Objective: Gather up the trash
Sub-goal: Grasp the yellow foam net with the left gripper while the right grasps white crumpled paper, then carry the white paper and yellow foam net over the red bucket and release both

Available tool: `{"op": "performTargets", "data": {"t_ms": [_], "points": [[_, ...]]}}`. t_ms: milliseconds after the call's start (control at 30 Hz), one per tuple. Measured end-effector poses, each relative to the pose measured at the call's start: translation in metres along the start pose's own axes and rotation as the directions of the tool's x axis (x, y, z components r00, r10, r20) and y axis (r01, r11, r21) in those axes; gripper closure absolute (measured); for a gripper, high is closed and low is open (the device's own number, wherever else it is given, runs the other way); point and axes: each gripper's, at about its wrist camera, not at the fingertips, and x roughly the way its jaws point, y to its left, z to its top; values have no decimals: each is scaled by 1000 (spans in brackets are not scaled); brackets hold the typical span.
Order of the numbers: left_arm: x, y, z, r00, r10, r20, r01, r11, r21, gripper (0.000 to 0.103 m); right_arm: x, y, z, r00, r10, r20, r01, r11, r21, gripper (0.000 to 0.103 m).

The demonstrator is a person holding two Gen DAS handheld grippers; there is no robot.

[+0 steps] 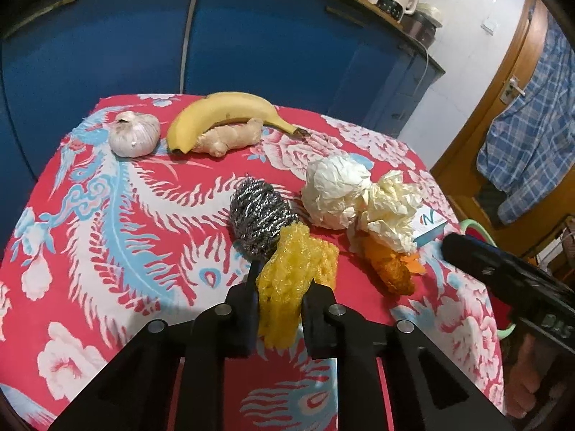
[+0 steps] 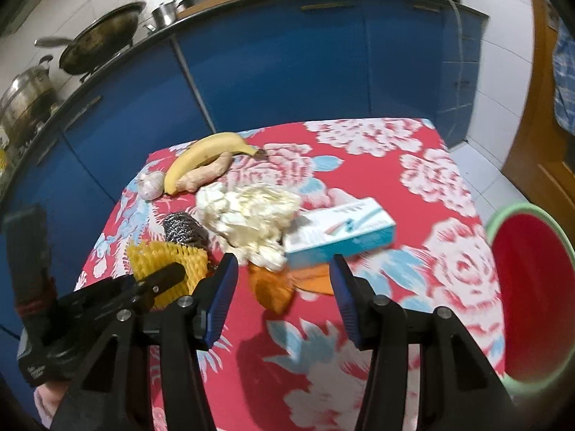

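My left gripper [image 1: 284, 280] is shut on a yellow foam fruit net [image 1: 291, 280], held just above the red flowered tablecloth [image 1: 125, 251]; the net also shows in the right wrist view [image 2: 161, 262]. My right gripper [image 2: 284, 276] is open and empty, its jaws wide apart over an orange peel [image 2: 271, 292]. The peel [image 1: 391, 269] lies in front of two crumpled white paper balls [image 1: 337, 190] [image 2: 251, 215]. A red bin with a green rim [image 2: 532, 305] stands off the table's right edge.
A steel scourer [image 1: 255, 212], a banana [image 1: 222, 111], a ginger root [image 1: 230, 136] and a garlic bulb [image 1: 134, 134] lie on the table. A white and blue box [image 2: 341, 233] sits right of the paper. Blue cabinets [image 2: 287, 64] stand behind.
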Motion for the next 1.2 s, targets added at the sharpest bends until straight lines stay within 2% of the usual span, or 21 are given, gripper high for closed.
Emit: {"op": "performTargets", "data": {"t_ms": [233, 433, 500, 533, 600, 733, 933, 1200], "points": [[-20, 13, 1, 999, -16, 34, 18, 999, -45, 85, 31, 24, 10, 1000, -11, -28, 8, 996, -94, 44], [-31, 18, 1, 998, -19, 55, 23, 998, -59, 85, 47, 26, 14, 999, -20, -38, 16, 995, -100, 44], [-32, 19, 1, 998, -21, 57, 24, 998, -61, 84, 49, 27, 15, 999, -24, -34, 21, 994, -105, 56], [-33, 19, 1, 998, -22, 57, 25, 998, -62, 85, 50, 27, 15, 999, -21, -36, 17, 994, -107, 69], [-34, 19, 1, 998, -23, 58, 26, 998, -63, 85, 51, 27, 15, 999, -14, -42, 10, 994, -106, 76], [-37, 16, 0, 998, -26, 60, 29, 998, -57, 85, 42, 29, 12, 1000, 9, -24, -12, 993, -115, 86], [-45, 8, -1, 997, -35, 73, 38, 998, -43, 85, 8, 29, 5, 998, 53, 27, -50, 992, -117, 87], [-58, -12, -2, 995, -58, 87, 60, 998, -12, 85, -39, 17, -6, 993, 74, 91, -65, 994, -93, 87]]}}
